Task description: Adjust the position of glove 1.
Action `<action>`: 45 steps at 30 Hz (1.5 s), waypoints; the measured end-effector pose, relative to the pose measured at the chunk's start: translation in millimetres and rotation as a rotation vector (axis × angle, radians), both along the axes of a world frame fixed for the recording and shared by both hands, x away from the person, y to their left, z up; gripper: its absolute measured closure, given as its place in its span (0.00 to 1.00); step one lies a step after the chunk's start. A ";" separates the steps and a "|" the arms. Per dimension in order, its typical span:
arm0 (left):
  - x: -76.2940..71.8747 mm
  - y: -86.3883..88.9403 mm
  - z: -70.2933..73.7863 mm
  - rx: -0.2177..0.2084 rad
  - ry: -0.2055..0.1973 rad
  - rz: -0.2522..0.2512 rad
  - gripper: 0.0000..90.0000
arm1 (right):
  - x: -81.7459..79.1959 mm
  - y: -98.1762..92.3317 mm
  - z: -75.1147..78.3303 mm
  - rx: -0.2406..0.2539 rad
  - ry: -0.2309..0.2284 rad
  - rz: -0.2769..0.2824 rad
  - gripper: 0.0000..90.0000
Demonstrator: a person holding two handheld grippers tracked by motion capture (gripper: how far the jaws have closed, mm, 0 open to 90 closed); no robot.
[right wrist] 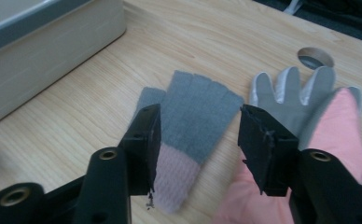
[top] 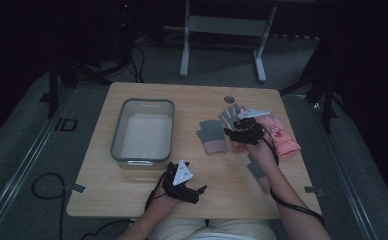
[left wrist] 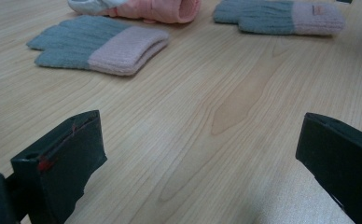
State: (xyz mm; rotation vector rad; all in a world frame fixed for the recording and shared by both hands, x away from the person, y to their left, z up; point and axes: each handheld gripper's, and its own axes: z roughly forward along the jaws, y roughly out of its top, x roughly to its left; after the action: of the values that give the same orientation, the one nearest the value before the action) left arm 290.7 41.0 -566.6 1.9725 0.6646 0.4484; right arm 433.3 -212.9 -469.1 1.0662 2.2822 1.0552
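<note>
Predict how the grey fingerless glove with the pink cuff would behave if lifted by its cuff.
The glove looks knitted and lies flat on the table, so it would probably droop limply. It seems light. The ribbed cuff should grip well rather than slip.

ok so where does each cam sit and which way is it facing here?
High view: above the person's side, looking forward and down on the table; forearms, left gripper and right gripper show.
Left gripper view: low over the wood, facing the grey-pink glove; own wide-apart jaws.
Right gripper view: angled down at a grey-pink glove and the pink glove; own jaws.
Shared: the gloves appear in all three.
</note>
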 end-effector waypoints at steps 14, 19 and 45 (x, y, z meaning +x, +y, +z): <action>-0.6 -0.1 -0.1 -0.001 -0.004 -0.007 0.01 | 35.5 32.1 -29.2 -0.053 0.101 0.017 0.63; -1.0 -0.7 -0.1 0.005 -0.007 -0.004 0.01 | 51.5 40.1 -55.8 -0.100 0.165 0.020 0.63; -1.7 1.6 0.0 -0.010 0.002 0.004 0.01 | 0.7 55.4 -20.3 -0.021 0.156 -0.070 0.94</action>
State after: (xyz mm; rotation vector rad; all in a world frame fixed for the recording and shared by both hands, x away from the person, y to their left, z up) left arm 289.0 42.6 -566.6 1.9623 0.6710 0.4450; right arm 434.0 -157.5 -489.4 1.2497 2.3517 0.9485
